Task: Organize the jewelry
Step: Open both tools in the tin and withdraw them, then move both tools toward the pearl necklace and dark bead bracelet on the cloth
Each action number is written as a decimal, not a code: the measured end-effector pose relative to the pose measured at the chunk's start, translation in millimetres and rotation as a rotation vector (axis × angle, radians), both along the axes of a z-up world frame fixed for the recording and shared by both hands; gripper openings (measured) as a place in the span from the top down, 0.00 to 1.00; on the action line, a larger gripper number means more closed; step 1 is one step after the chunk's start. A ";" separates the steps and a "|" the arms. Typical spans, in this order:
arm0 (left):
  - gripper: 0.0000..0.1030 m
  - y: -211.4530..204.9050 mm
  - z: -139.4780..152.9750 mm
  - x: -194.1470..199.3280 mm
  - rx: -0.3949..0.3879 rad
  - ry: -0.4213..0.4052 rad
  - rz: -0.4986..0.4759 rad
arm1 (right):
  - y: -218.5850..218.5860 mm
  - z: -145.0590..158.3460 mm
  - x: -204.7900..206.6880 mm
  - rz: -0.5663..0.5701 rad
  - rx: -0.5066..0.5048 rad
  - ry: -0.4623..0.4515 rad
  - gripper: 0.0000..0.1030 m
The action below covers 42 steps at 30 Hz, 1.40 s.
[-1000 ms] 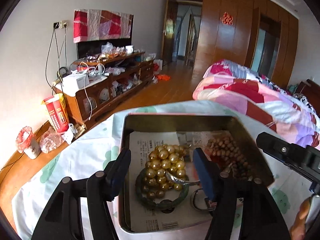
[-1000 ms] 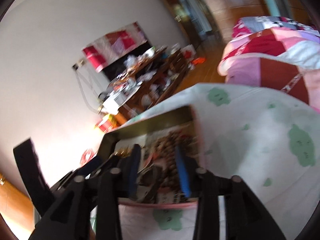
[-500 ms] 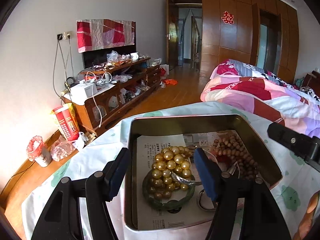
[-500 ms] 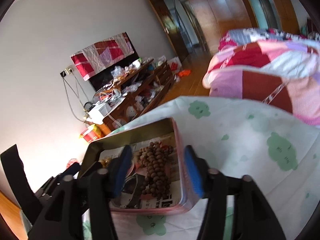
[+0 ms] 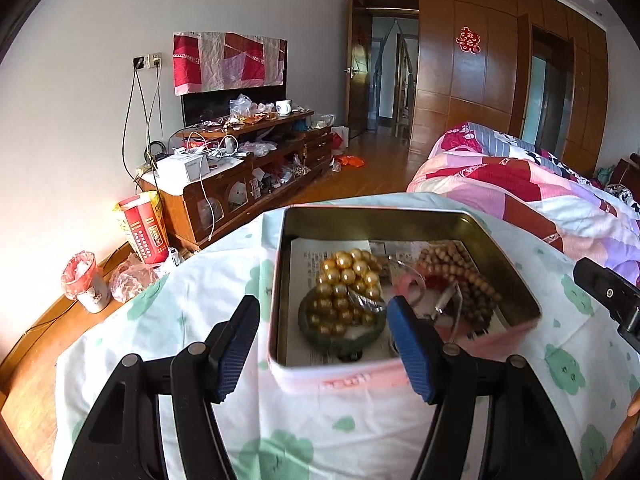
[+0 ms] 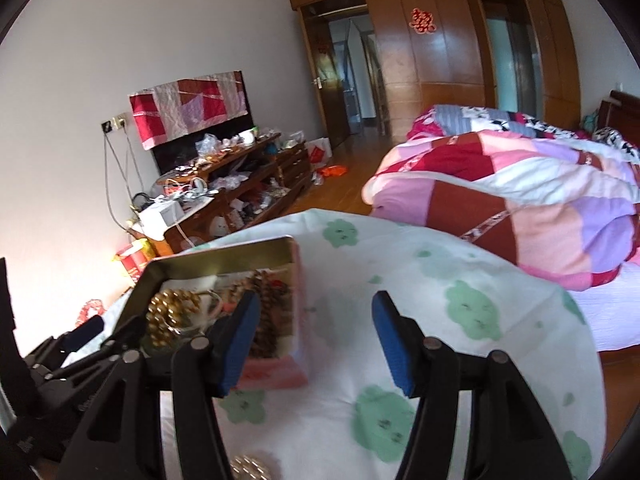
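Observation:
A pink metal tin (image 5: 400, 374) stands open on a cloth-covered table (image 5: 208, 304). It holds a gold bead string (image 5: 346, 292), a green bangle (image 5: 320, 340), brown wooden beads (image 5: 464, 276) and a silver ring on newspaper. My left gripper (image 5: 320, 344) is open and empty, hovering at the tin's near rim. In the right wrist view the tin (image 6: 296, 280) lies to the left. My right gripper (image 6: 314, 340) is open and empty above the cloth beside the tin. A gold bead piece (image 6: 250, 466) lies at the bottom edge.
A bed with a patchwork quilt (image 5: 540, 188) stands to the right. A cluttered wooden TV cabinet (image 5: 240, 160) lines the left wall. A red box (image 5: 144, 228) and a small bin (image 5: 86, 280) sit on the floor beyond the table's left edge.
Both grippers have pulled back and up from the tin. The right gripper has swung right, off the tin and over the bare cloth, and its jaws have opened wider.

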<state>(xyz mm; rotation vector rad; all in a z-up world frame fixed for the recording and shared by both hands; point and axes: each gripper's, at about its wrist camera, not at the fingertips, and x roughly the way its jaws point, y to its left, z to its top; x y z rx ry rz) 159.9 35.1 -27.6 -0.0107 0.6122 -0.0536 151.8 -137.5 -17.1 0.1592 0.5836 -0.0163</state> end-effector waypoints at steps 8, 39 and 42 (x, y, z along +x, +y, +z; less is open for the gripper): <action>0.35 -1.9 -1.7 -17.9 0.001 0.006 0.000 | -9.4 -8.8 -21.4 -0.051 -0.013 0.007 0.39; 0.35 14.6 -2.7 -73.7 -0.112 0.029 -0.011 | -13.6 -10.3 -66.3 -0.040 0.015 0.013 0.39; 0.35 15.6 -3.4 -78.1 -0.129 0.042 -0.035 | -13.4 -11.4 -72.2 -0.015 0.015 0.028 0.39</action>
